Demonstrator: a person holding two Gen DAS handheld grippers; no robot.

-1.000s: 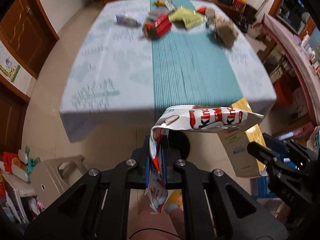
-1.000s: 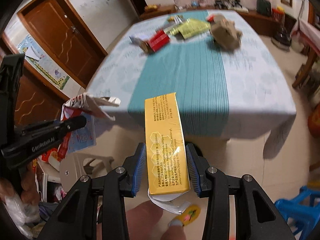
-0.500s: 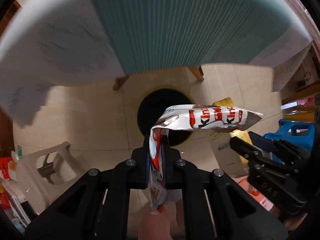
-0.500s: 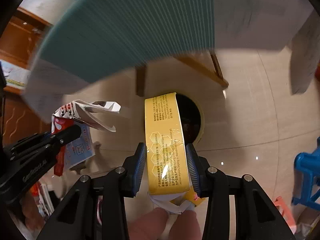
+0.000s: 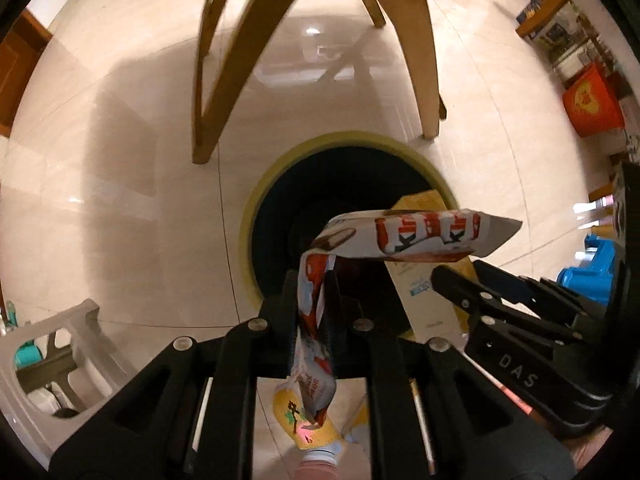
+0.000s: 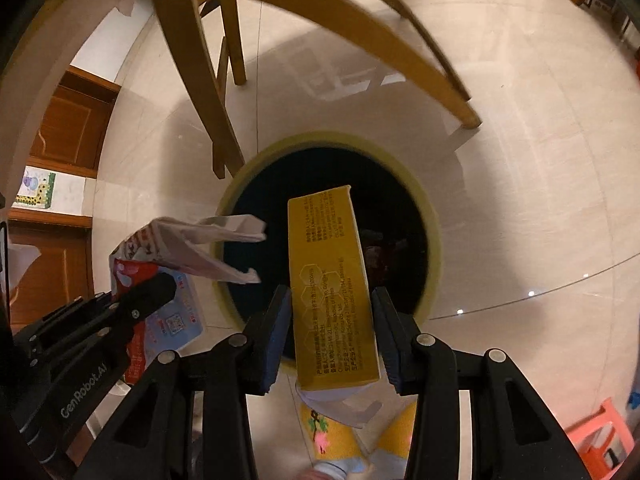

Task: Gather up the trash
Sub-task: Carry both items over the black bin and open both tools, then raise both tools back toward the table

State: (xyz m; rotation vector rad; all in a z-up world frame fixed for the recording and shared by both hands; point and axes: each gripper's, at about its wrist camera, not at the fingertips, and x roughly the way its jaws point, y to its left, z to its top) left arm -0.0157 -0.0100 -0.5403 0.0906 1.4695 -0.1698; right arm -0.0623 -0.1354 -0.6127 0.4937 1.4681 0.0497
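Note:
My left gripper is shut on a white and red Kinder wrapper, held above a round dark bin with a yellow-green rim on the floor. My right gripper has its fingers a little apart from a yellow box; the box tilts over the bin's dark opening, and I cannot tell whether it is still held. The right gripper and the box show at the right of the left wrist view. The left gripper and the wrapper show at the left of the right wrist view.
Wooden table legs stand on the tiled floor just behind the bin. A grey plastic stool is at the left, a blue stool and a red bucket at the right. A foot in a yellow slipper is below.
Both grippers have tipped down from the table to the floor and come closer over the bin. The right gripper's fingers have parted from the yellow box.

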